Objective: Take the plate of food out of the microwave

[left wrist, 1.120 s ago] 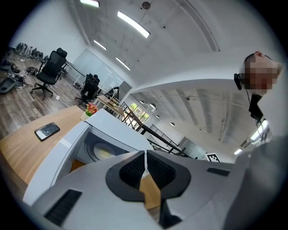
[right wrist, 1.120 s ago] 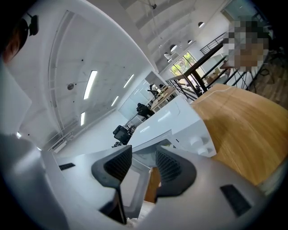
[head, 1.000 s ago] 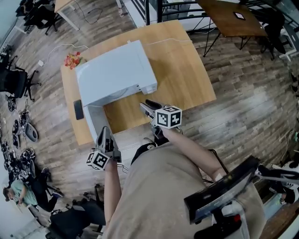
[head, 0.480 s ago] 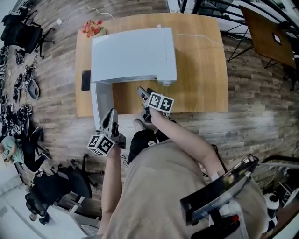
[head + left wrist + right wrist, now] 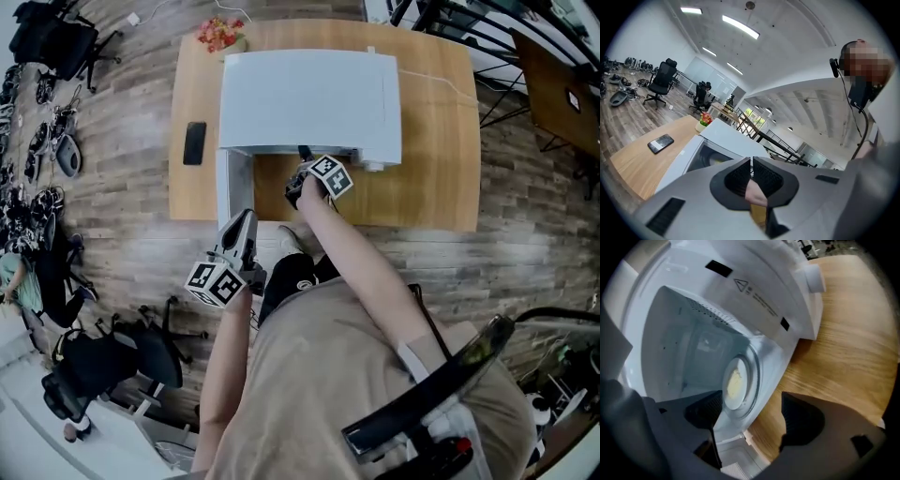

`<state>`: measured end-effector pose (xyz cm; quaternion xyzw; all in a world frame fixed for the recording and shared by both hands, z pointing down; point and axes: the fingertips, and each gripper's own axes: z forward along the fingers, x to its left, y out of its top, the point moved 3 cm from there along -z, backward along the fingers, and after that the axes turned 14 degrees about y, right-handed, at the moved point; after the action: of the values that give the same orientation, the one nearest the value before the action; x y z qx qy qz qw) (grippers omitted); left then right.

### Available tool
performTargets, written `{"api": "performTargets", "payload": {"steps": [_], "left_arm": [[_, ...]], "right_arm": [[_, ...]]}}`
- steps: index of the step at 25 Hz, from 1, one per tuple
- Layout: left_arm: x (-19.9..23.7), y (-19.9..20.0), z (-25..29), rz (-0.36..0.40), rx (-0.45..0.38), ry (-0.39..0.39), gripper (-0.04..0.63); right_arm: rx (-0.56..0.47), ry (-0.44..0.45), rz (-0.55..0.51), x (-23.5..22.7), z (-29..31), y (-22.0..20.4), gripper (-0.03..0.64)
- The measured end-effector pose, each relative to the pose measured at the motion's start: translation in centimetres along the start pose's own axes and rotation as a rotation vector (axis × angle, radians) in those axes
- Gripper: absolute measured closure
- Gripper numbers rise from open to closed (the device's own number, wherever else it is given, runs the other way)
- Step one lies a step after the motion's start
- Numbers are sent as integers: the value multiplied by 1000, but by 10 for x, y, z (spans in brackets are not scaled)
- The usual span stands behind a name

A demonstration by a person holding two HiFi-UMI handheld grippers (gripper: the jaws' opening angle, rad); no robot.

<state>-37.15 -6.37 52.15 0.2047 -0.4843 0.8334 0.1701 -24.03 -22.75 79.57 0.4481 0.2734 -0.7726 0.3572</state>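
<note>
A white microwave [image 5: 309, 98] stands on the wooden table [image 5: 427, 187] with its door [image 5: 232, 187] swung open toward me. Inside, a white plate of pale yellow food [image 5: 734, 383] rests on the glass turntable [image 5: 752, 380]. My right gripper [image 5: 300, 161] is at the mouth of the cavity. Its jaws have just been opening and now stand wide; nothing is between them, and the plate lies just ahead of the right gripper [image 5: 752, 417]. My left gripper [image 5: 244, 223] hangs near the door's outer edge, off the table, jaws closed together on nothing [image 5: 751, 174].
A black phone [image 5: 194, 142] lies on the table left of the microwave, and a small pot of flowers [image 5: 218, 33] stands at the far left corner. Office chairs [image 5: 103, 361] stand on the wood floor to the left. Bare tabletop lies to the right of the microwave.
My right gripper has dropped from in front of the table edge and moved forward to the microwave opening, rolling as it went. The left gripper has stayed by the open door.
</note>
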Motion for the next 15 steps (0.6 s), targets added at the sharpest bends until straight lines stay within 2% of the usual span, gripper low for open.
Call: {"api": "performTargets", "payload": {"steps": [2, 6, 11, 15], "left_arm": [[5, 5, 0, 1, 13, -30, 591], [14, 19, 2, 29, 35, -103, 591], [32, 29, -3, 43, 60, -173, 591], [53, 34, -17, 46, 71, -194, 591]], "right_arm": [[-55, -48, 42, -11, 8, -1, 242], [-113, -101, 44, -11, 21, -4, 243], [-146, -192, 51, -15, 37, -13, 244], [-166, -263, 60, -29, 42, -15, 244]]}}
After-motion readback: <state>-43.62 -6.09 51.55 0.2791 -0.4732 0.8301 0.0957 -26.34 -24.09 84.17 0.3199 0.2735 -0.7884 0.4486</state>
